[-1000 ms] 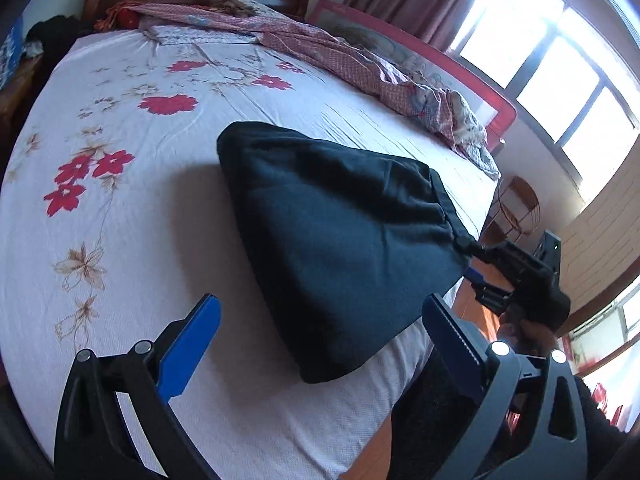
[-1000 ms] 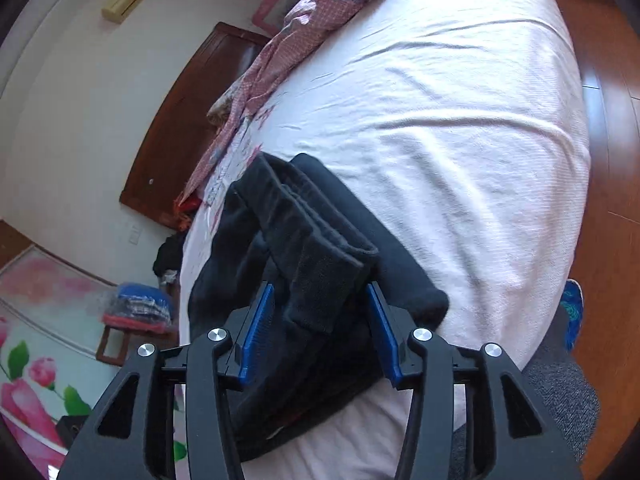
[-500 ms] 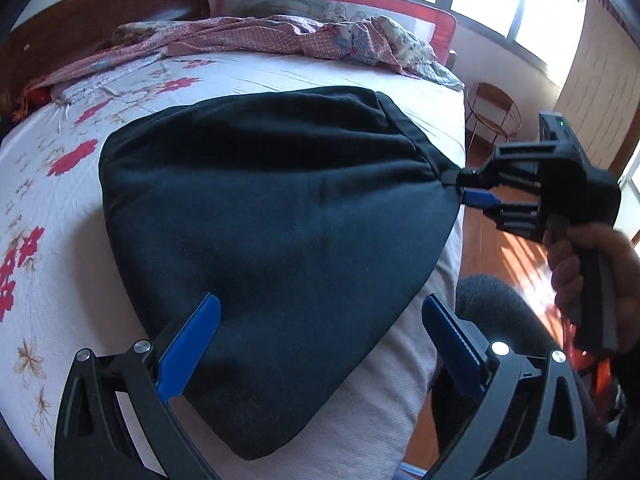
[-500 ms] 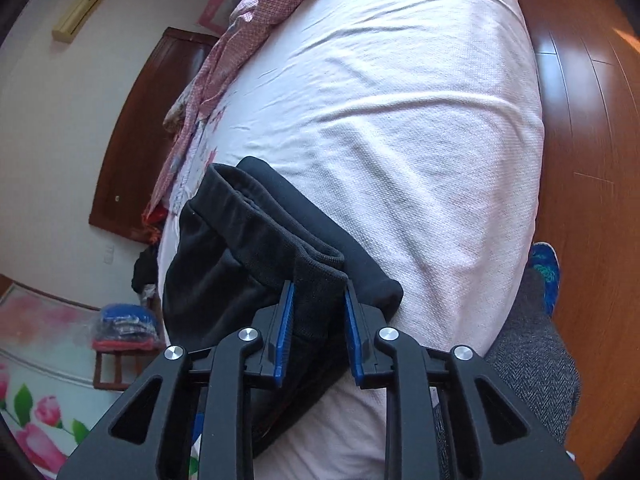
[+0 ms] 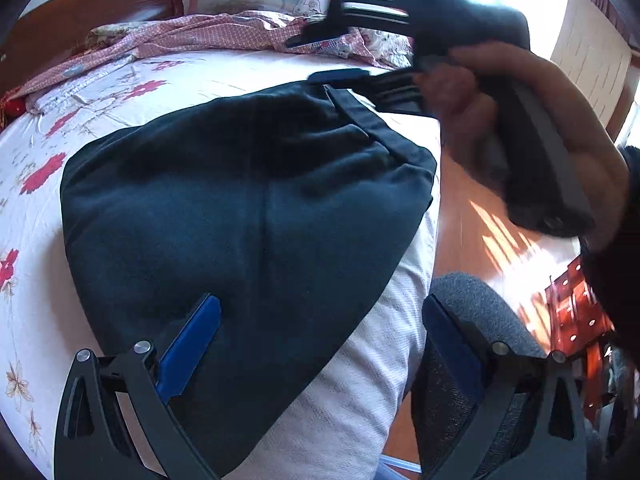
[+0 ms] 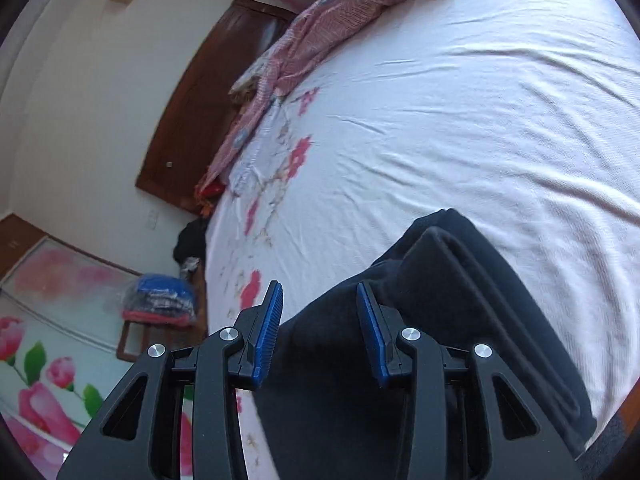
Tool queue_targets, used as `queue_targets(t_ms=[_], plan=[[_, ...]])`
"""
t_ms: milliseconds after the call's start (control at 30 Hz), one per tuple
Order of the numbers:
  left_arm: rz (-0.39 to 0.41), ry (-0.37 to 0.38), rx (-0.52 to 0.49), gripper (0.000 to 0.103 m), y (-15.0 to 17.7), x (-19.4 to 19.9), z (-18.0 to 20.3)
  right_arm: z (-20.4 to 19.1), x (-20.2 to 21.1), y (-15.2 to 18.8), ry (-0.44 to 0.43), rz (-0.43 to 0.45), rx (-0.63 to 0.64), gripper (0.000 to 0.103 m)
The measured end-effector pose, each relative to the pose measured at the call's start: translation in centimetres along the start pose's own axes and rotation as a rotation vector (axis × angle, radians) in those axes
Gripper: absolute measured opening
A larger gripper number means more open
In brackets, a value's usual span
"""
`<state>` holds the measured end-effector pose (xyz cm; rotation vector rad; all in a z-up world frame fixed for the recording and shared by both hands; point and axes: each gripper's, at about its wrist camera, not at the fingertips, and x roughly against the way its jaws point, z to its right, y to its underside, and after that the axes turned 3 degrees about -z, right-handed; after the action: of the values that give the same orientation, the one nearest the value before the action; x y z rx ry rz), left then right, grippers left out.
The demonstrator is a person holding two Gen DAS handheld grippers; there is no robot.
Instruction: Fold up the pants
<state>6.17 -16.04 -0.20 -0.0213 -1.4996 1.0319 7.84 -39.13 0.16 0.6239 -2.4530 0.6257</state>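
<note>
The dark folded pants [image 5: 240, 200] lie at the near edge of the bed [image 5: 80, 100], waistband toward the right. My left gripper [image 5: 320, 308] hangs open and wide over their near corner, with nothing pinched. A hand [image 5: 500, 92] holds my right gripper [image 5: 306, 60] just above the waistband end. In the right wrist view the right gripper [image 6: 319, 292] has its jaws opening; the pants [image 6: 440, 320] lie beneath them and the blue pads press on no cloth.
A pink checked quilt [image 5: 200, 36] is bunched along the far side of the bed below the wooden headboard [image 5: 100, 8]. Wooden floor [image 5: 472, 220] and the person's grey-clad knee [image 5: 472, 320] are at the right. A bag of clothes [image 6: 160, 300] sits on a stool.
My right gripper has let go of the waistband it was pinching, lifted, and swung inward over the pants. My left gripper rolled and closed in earlier, then held still.
</note>
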Motion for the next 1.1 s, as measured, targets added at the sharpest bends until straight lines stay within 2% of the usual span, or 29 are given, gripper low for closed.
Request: queue_targets(t_ms=[33,67,100,200,233,267,300,333,367,433,533,633,733,833,900,1000,1033,1100], plan=[[-0.003,-0.006,-0.021,0.101,0.3,-0.1,0.4,1.0,-0.8,-0.6,0.012,-0.012,-0.025,0.037],[-0.008,-0.013,-0.043,0.101,0.5,-0.3,0.7,2.0,-0.9,-0.9,0.002,-0.004,-0.049,0.029],[-0.007,-0.017,-0.056,0.101,0.6,-0.4,0.8,2.4,-0.9,-1.2,-0.012,-0.008,-0.067,0.027],[-0.016,-0.034,-0.091,0.101,0.9,0.1,1.3,1.4,1.1,-1.3,-0.054,-0.028,-0.054,0.031],[-0.022,-0.034,-0.091,0.101,0.9,0.7,1.2,0.9,2.5,-1.3,-0.067,-0.015,-0.024,0.047],[-0.011,-0.025,-0.072,0.101,1.2,1.9,0.8,0.7,4.0,-1.4,-0.034,0.008,0.010,0.074],[0.011,-0.019,-0.046,0.101,1.4,3.1,0.2,0.8,5.4,-1.6,-0.004,0.030,0.044,0.083],[0.042,-0.013,-0.014,0.101,1.5,4.5,-0.8,1.3,6.6,-1.9,0.021,0.034,0.082,0.085],[0.073,-0.008,0.034,0.101,1.7,5.9,-2.2,2.0,7.2,-2.2,0.050,0.008,0.118,0.085],[0.082,0.013,0.166,0.101,1.7,7.2,-6.0,4.2,7.4,-2.4,0.079,-0.070,0.156,0.085],[0.064,0.198,0.514,0.101,2.0,6.8,-13.9,8.0,7.0,-1.4,0.042,-0.160,0.102,0.085],[0.080,0.381,0.796,0.101,3.4,5.3,-19.1,10.2,6.5,-0.1,-0.048,-0.202,0.064,0.085],[0.089,0.434,0.869,0.101,4.0,4.1,-20.7,11.6,5.7,0.8,-0.091,-0.240,0.036,0.085],[0.077,0.502,0.930,0.101,5.0,2.6,-21.3,12.4,4.8,1.6,-0.183,-0.296,0.014,0.085],[0.085,0.531,0.974,0.101,5.8,2.0,-21.7,12.5,4.3,1.9,-0.210,-0.315,0.019,0.085],[0.125,0.583,0.984,0.101,6.1,2.0,-22.1,12.6,3.6,2.2,-0.286,-0.353,0.004,0.088],[0.128,0.609,0.995,0.101,5.8,1.8,-22.3,12.7,3.8,2.5,-0.308,-0.353,0.003,0.093],[0.132,0.671,1.010,0.101,6.0,1.5,-22.5,12.3,3.5,2.6,-0.322,-0.381,0.026,0.094]])
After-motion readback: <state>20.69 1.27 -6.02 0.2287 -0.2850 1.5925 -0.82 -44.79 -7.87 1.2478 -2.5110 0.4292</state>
